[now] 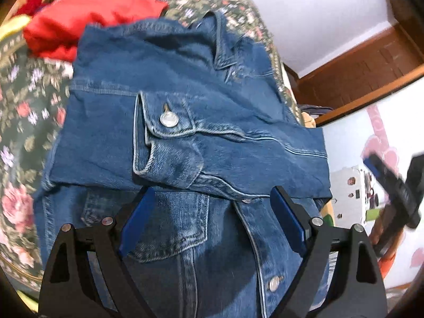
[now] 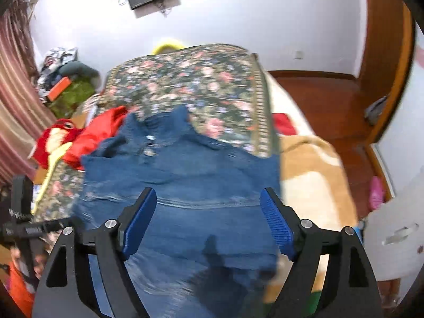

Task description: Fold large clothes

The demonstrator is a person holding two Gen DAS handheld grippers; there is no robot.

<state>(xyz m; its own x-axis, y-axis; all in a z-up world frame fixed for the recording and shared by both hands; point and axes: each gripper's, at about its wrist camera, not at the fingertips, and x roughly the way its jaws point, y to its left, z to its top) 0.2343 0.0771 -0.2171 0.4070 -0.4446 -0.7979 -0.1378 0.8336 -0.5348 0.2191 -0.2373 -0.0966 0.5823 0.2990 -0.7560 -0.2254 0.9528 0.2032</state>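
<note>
A denim jacket [image 1: 185, 137] lies on the bed's floral cover [image 1: 23, 111], one sleeve folded across its front, cuff button up. A red garment [image 1: 87, 18] sits just beyond it. The left gripper [image 1: 212, 220] hovers over the jacket, jaws wide and empty. The right gripper [image 2: 209, 220] is likewise above the denim, jaws wide apart, holding nothing.

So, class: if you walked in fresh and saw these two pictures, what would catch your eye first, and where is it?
The blue denim jacket fills the middle of both views, one sleeve folded across its front, its cuff button shining. It lies on a dark floral bedspread, with a bright red garment bunched just beyond it. In the foreground, each open claw, left and right, hovers over the denim, holding nothing.
</note>
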